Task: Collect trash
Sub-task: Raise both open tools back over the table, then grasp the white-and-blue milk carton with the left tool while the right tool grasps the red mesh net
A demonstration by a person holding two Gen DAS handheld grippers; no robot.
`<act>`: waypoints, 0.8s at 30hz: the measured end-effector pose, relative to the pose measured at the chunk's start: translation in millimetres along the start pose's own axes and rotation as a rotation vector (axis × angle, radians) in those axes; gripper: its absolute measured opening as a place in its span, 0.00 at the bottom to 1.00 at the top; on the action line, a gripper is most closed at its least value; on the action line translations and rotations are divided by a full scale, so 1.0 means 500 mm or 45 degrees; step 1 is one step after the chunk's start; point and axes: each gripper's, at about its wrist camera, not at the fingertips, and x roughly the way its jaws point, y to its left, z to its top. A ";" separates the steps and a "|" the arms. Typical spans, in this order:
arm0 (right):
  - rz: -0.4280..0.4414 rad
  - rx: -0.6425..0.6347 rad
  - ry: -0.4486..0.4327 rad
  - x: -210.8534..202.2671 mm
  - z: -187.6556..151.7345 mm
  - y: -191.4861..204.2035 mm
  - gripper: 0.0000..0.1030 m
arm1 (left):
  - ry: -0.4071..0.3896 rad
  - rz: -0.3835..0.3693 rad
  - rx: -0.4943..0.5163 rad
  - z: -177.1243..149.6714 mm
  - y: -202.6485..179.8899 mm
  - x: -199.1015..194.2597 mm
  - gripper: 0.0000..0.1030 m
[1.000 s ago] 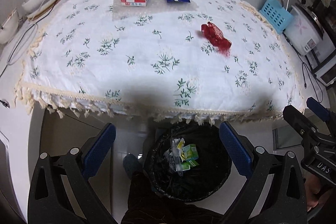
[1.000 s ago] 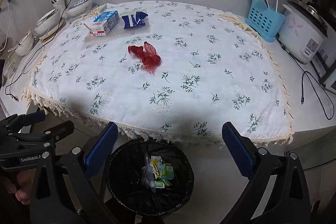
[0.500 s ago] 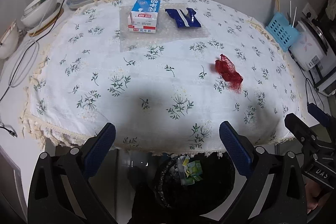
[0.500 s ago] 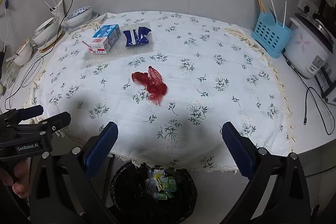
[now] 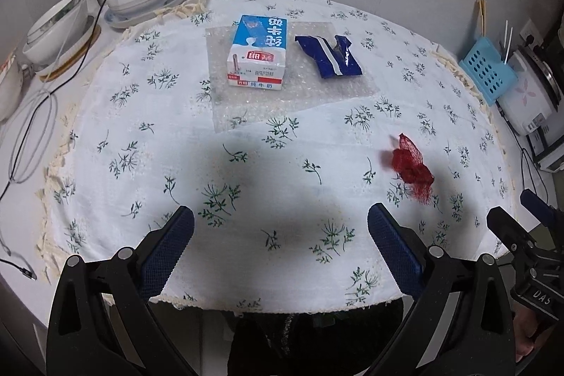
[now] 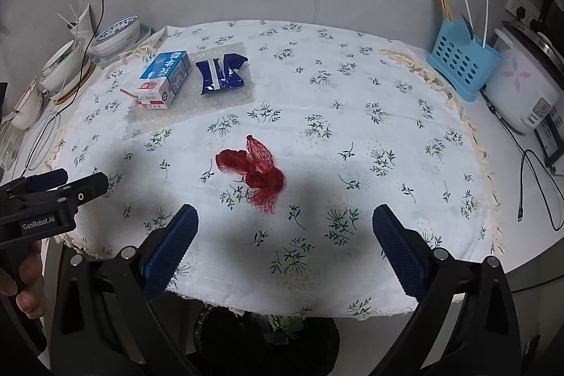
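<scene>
Our left gripper (image 5: 280, 245) and right gripper (image 6: 285, 242) hover with fingers spread wide, holding nothing; the red net (image 6: 257, 173) lies mid-desk; milk carton (image 5: 259, 53) and blue wrapper (image 5: 331, 57) sit farther back.

"GenRobot.AI" on left gripper (image 6: 53, 189) body; "DAS" on right gripper (image 5: 528, 221) body; milk carton (image 5: 258, 53) print is Chinese, "纯牛奶" readable.

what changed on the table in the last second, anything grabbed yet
Nothing grabbed. Both tongs, left and right, came up from over the trash bin and forward over the tablecloth, still open and empty. The bin has slid almost out of view under the table edge. The red mesh net, milk carton, blue wrapper and bubble wrap lie where they were.
</scene>
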 end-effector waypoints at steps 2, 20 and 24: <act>-0.007 0.012 0.014 0.014 0.013 -0.002 0.92 | 0.004 -0.003 0.001 0.017 0.006 0.010 0.93; -0.030 0.048 0.192 0.149 0.058 0.008 0.81 | 0.051 0.027 0.015 0.197 0.052 0.130 0.93; -0.013 0.054 0.239 0.180 0.064 0.017 0.76 | 0.072 0.044 0.035 0.232 0.057 0.167 0.93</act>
